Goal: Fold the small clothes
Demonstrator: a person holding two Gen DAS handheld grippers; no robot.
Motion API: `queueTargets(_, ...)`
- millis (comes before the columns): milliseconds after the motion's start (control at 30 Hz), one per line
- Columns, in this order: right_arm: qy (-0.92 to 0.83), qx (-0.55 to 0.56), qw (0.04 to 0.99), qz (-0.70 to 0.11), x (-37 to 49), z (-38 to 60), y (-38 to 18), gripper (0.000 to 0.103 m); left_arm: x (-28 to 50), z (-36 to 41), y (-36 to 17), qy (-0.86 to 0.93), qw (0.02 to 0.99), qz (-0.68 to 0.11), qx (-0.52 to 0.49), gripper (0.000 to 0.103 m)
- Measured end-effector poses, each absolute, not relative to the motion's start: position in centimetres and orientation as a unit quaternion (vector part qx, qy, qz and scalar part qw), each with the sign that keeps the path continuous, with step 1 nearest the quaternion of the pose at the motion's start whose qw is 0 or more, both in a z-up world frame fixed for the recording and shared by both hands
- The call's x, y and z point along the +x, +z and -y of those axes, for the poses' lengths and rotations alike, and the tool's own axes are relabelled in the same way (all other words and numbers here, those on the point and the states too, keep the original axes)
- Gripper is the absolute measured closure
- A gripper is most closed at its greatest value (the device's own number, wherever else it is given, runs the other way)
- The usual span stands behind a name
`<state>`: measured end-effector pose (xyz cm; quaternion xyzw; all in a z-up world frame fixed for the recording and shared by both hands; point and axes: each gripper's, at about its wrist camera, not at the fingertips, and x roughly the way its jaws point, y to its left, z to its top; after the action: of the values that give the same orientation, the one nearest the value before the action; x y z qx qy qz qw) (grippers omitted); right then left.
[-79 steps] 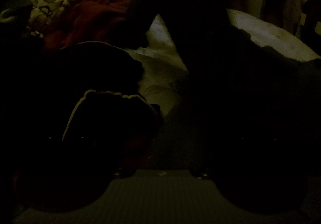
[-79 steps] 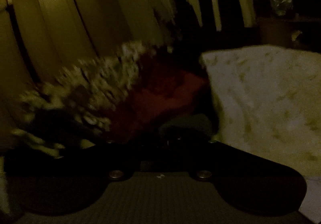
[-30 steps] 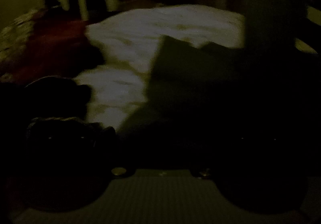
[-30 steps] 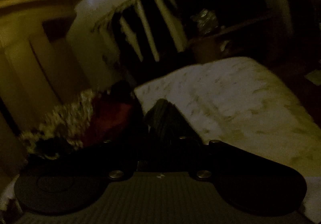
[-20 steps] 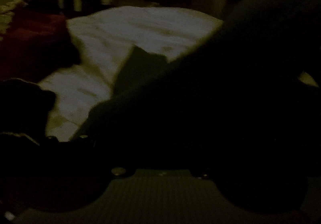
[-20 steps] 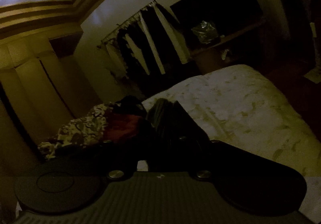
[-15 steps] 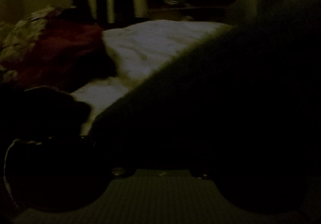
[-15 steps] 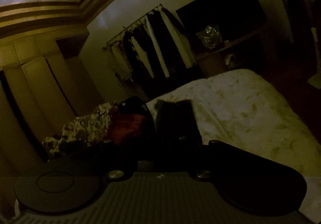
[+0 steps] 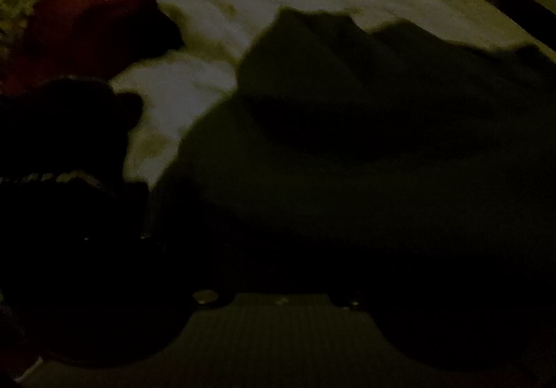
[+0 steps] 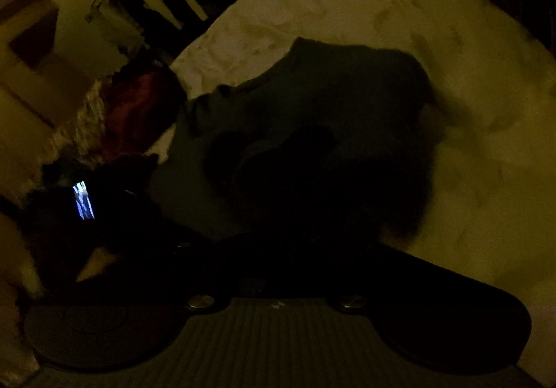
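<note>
1. At the far left of the right wrist view a heap of clothes (image 10: pixel 114 117), patterned and red, lies at the edge of the bed (image 10: pixel 469 82). Below it a small lit screen (image 10: pixel 83 201) glows on something dark, most likely the left gripper's body. The left wrist view shows no such screen.

2. In the middle, the dark garment (image 10: pixel 330 103) now lies spread on the pale bed. A second ago it hung bunched in front of the right camera with the wall and ceiling behind. So the piece has been carried down and laid out, which I judge to be a fold being set down.

3. The right gripper (image 10: pixel 299 214) has its jaws opening. Its fingers are lost in shadow against the cloth, so I cannot tell whether cloth is between them.

4. In the left wrist view the same dark garment (image 9: pixel 347 131) fills the middle and right, with a raised fold at its far edge. A second ago an upright dark shape stood at the right of that view; it is gone.

5. The left gripper (image 9: pixel 278 249) is lost in darkness. I cannot tell whether it is open, closed or holding cloth.

6. At the right, only the right wrist view shows the garment's far outline and bare bed beyond it.
</note>
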<state>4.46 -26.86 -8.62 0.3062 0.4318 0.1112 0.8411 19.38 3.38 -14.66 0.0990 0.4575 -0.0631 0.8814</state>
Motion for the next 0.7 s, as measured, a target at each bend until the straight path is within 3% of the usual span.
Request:
queueTargets(67, 0.102, 0.316, 0.839, -0.431, 3.6, 27.2, -7.0, 0.056, 18.2, -4.4, -13.9, -0.098, 0.87, -0.475, 0.094, 0.0)
queueTargets(133, 0.094, 0.296, 0.857, -0.411, 2.5, 27.5, -4.8, 0.046, 16.2, -5.2, -12.8, -0.119, 0.866, -0.475, 0.096, 0.0)
queueTargets(267, 0.069, 0.204, 0.914, -0.343, 1.5, 27.9, -1.5, 0.035, 15.6, -7.2, -9.4, -0.104, 0.889, -0.44, 0.075, 0.0)
queueTargets(433, 0.083, 0.207, 0.901, -0.372, 5.4, 27.7, -3.8, 0.035, 17.5, -10.3, -5.2, -0.087, 0.917, -0.387, 0.038, 0.0)
queueTargets(600, 0.071, 0.215, 0.885, -0.406, 7.7, 27.3, -7.2, 0.035, 23.1, -10.9, -5.9, -0.059, 0.921, -0.385, 0.005, 0.0)
queueTargets(633, 0.076, 0.218, 0.884, -0.407, 7.6, 27.3, -7.5, 0.039, 24.1, -10.0, -6.5, -0.066, 0.918, -0.391, 0.011, 0.0)
queueTargets(667, 0.086, 0.22, 0.883, -0.405, 7.6, 27.3, -7.6, 0.059, 25.3, -8.9, -7.2, -0.082, 0.914, -0.398, 0.021, 0.0)
queueTargets(700, 0.091, 0.221, 0.884, -0.402, 7.4, 27.3, -7.5, 0.067, 26.1, -8.0, -7.9, -0.09, 0.909, -0.406, 0.032, 0.0)
